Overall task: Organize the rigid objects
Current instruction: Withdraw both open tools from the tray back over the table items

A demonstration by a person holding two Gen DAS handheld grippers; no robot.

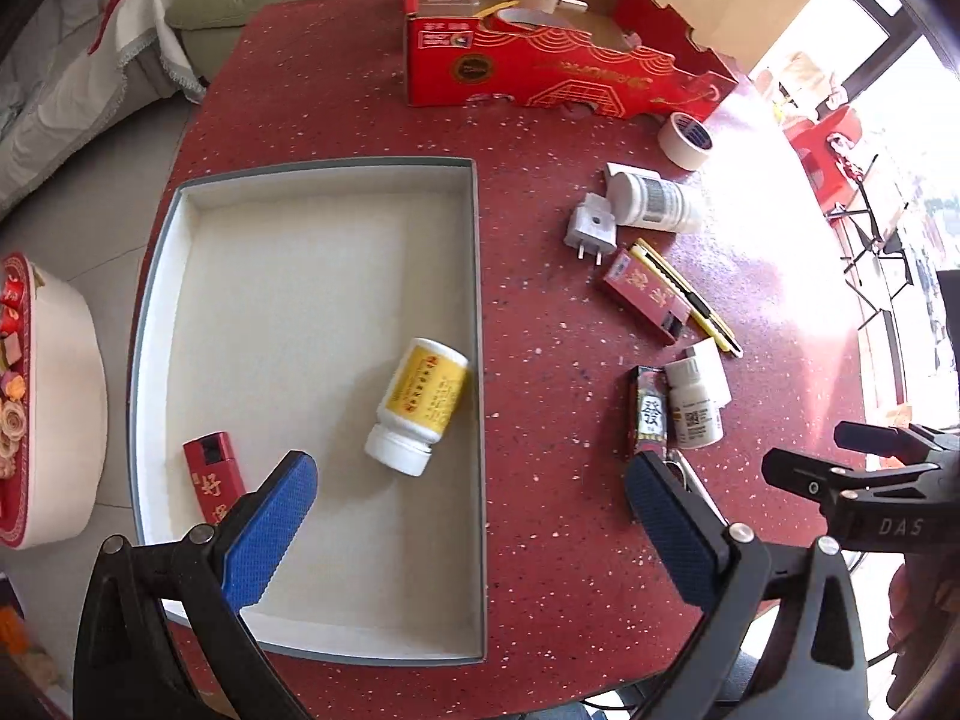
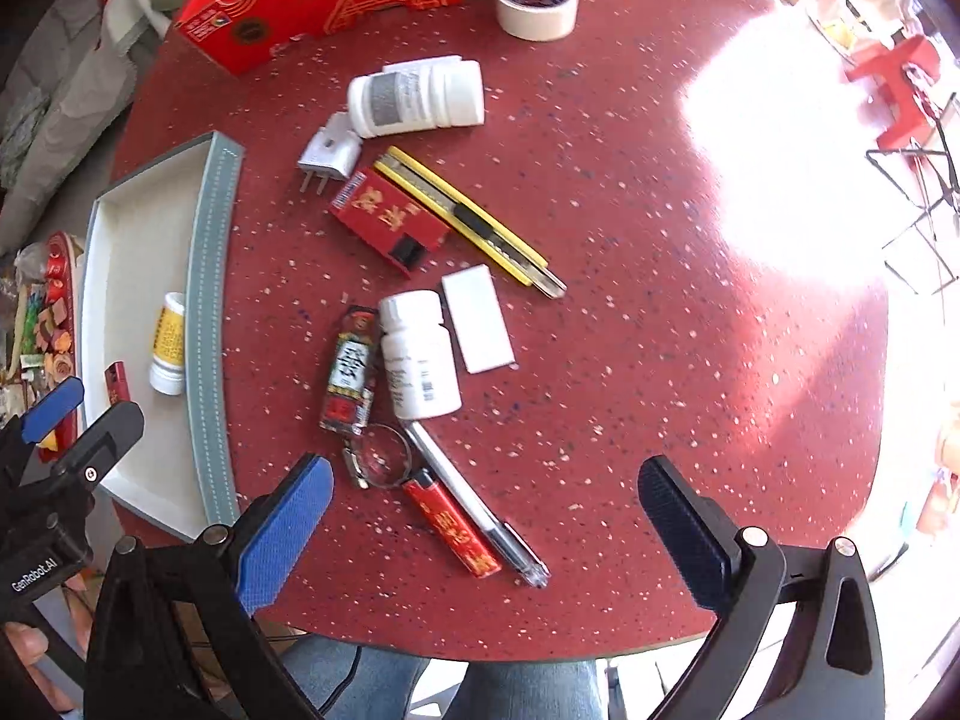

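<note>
A grey-rimmed white tray (image 1: 312, 180) lies on the red speckled table and holds a yellow-labelled white bottle (image 1: 420, 405) and a red lighter (image 1: 213, 474). My left gripper (image 1: 471, 516) is open and empty above the tray's near right edge. My right gripper (image 2: 486, 516) is open and empty above a red lighter (image 2: 453, 528), a pen (image 2: 474, 504) and a key ring (image 2: 384, 456). Beyond lie a small white bottle (image 2: 420, 360), a dark packet (image 2: 351, 369), a white block (image 2: 480, 318), a red box (image 2: 390, 219), a yellow utility knife (image 2: 468, 222), a plug (image 2: 330, 153) and a larger white bottle (image 2: 414, 96).
A red cardboard box (image 1: 564, 72) stands at the table's far side, with tape rolls inside it. A masking tape roll (image 2: 537, 3) lies beside it. A white tub (image 1: 60, 408) stands left of the table. The near table edge (image 2: 480, 651) is close below my right gripper.
</note>
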